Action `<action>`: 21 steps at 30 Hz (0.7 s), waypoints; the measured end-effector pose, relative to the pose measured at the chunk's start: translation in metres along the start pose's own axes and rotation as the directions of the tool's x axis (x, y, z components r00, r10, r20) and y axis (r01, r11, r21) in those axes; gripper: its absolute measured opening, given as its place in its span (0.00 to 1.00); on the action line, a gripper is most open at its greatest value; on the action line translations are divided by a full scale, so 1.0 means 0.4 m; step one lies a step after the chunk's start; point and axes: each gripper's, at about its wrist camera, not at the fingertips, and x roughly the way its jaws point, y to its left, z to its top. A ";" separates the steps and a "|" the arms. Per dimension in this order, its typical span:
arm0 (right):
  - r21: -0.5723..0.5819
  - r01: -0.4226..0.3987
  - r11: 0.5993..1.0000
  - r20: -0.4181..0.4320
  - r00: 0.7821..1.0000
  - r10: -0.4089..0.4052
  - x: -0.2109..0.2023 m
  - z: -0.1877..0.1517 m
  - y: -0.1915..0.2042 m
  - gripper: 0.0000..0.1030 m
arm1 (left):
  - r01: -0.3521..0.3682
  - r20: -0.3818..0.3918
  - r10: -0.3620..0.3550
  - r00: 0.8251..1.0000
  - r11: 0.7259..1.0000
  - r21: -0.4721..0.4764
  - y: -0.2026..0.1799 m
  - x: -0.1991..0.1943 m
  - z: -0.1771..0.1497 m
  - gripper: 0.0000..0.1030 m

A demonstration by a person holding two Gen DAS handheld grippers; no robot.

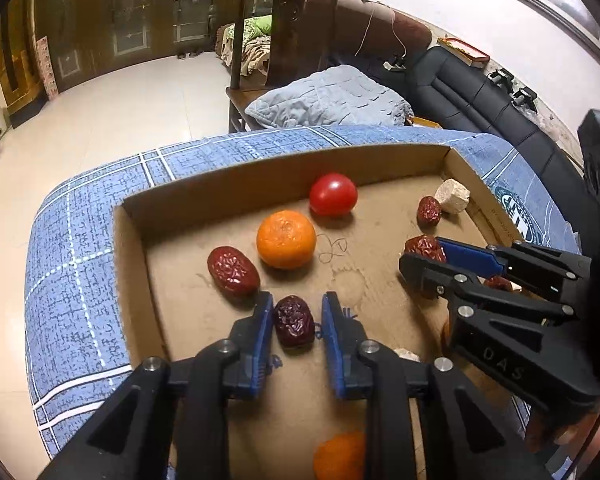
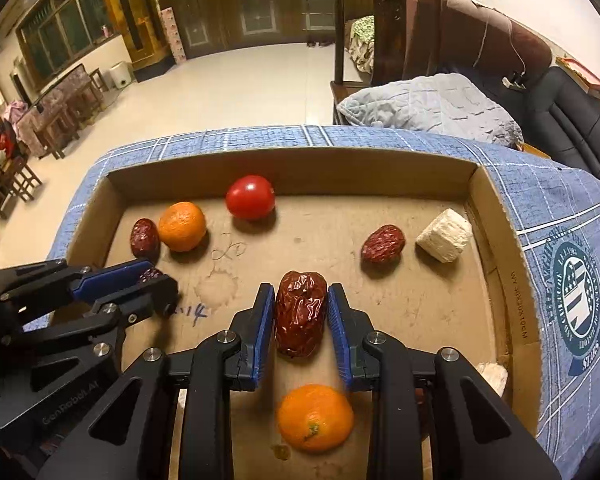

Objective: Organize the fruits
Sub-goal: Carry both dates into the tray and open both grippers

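Inside the cardboard tray [image 2: 496,216], the right claw [image 2: 300,320] pinches a red date [image 2: 300,312] just in front of an orange [image 2: 314,416], likely to regroup it; the left claw [image 1: 296,320] stands slightly spread around a darker date [image 1: 294,320].

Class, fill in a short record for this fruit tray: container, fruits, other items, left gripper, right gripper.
container: cardboard tray on a blue checked cloth
fruits: tomato, two oranges, several red dates
other items: pale blocks
left gripper: dark date between its pads, a gap on one side
right gripper: shut on a large date
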 end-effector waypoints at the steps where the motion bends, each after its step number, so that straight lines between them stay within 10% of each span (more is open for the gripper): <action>1: -0.001 0.006 1.000 -0.004 1.000 -0.006 0.000 0.003 -0.002 0.26 | 0.006 -0.002 -0.006 1.000 1.000 -0.002 -0.001 0.000 0.000 0.31; 9: -0.012 0.081 0.997 -0.031 0.996 -0.081 -0.002 0.005 -0.023 0.32 | 0.058 -0.013 -0.058 0.998 0.998 -0.023 -0.005 -0.028 -0.007 0.44; 12: -0.005 0.110 0.994 -0.038 0.993 -0.110 -0.014 0.000 -0.030 0.32 | 0.041 -0.002 -0.041 0.999 0.998 -0.049 0.008 -0.050 -0.014 0.69; 21: 0.040 0.165 0.985 -0.012 0.986 -0.165 -0.091 -0.014 -0.028 0.34 | 0.067 0.029 -0.065 0.997 0.995 -0.067 0.077 -0.116 -0.007 0.69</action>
